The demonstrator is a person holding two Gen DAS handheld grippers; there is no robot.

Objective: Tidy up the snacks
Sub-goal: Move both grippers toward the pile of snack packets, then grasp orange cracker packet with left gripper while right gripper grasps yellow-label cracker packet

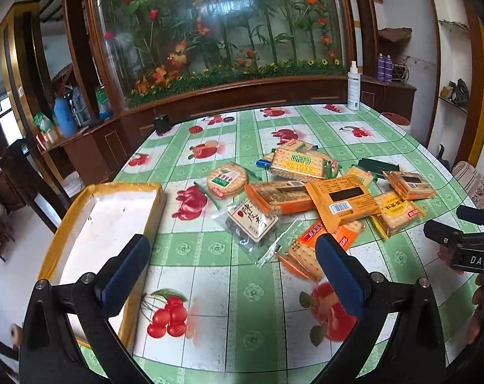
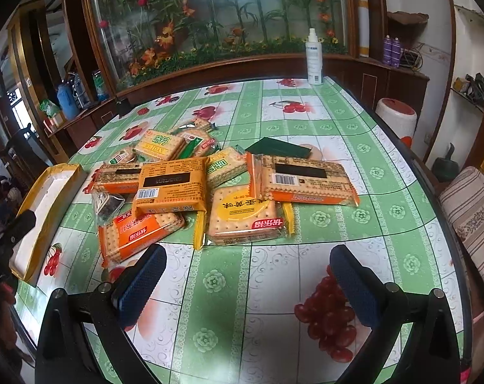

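Both grippers — left (image 1: 232, 272), right (image 2: 248, 278) — hover, fingers spread.

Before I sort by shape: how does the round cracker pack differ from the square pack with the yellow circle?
The round cracker pack is a disc with a green-and-red label, lying flat on the tablecloth. The square pack with the yellow circle has orange and yellow ends and rests against neighbouring packs. Both are sealed, see-through wrappers of pale crackers.

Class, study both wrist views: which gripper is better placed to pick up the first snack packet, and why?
Probably the left gripper: its open jaws hover beside the nearest orange cracker packet, and the empty tray lies on its side. The right gripper is open too, farther from the tray.
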